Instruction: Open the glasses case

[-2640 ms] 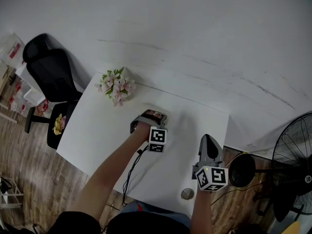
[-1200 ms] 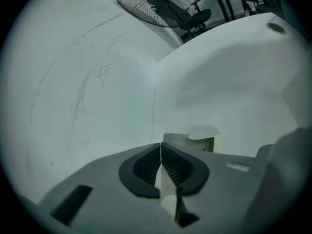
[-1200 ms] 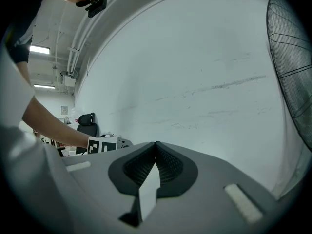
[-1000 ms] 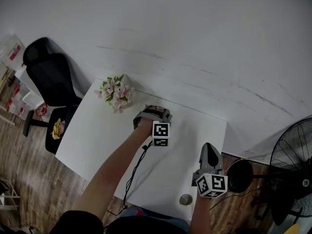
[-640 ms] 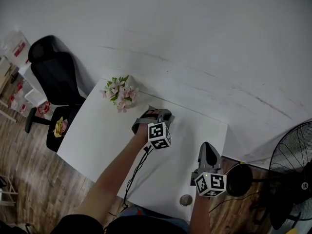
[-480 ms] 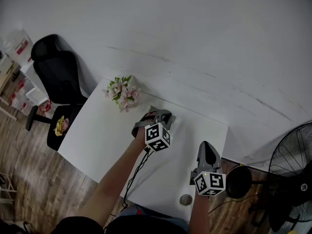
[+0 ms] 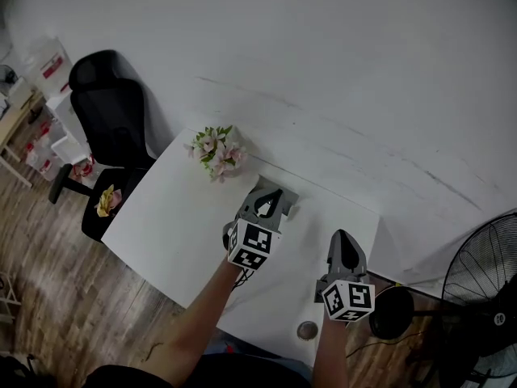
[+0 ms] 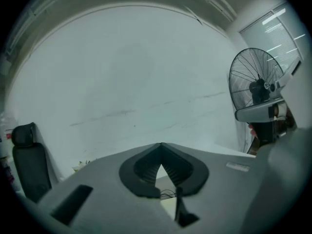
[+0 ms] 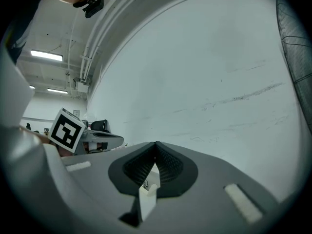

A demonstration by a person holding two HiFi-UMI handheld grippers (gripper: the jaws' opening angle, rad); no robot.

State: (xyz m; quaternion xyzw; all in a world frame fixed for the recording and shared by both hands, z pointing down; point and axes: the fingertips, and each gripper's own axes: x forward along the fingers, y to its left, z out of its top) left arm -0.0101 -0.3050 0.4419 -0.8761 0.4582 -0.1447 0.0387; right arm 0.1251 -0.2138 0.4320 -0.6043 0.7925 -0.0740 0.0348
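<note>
Left claw [image 7: 266, 203]: hanging shut, empty, near flowers [image 7: 216, 150].
Right claw [image 7: 342, 249]: hanging shut, empty.
Risk: no case showing; blind reaching could be toppling flowers.

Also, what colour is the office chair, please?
The chair is black, clearest in the head view.

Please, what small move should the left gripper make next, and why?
Probably tilt the left gripper down toward the table. Its jaws are together on nothing, it faces the wall, and no glasses case shows in any view, so finding it comes first.
</note>
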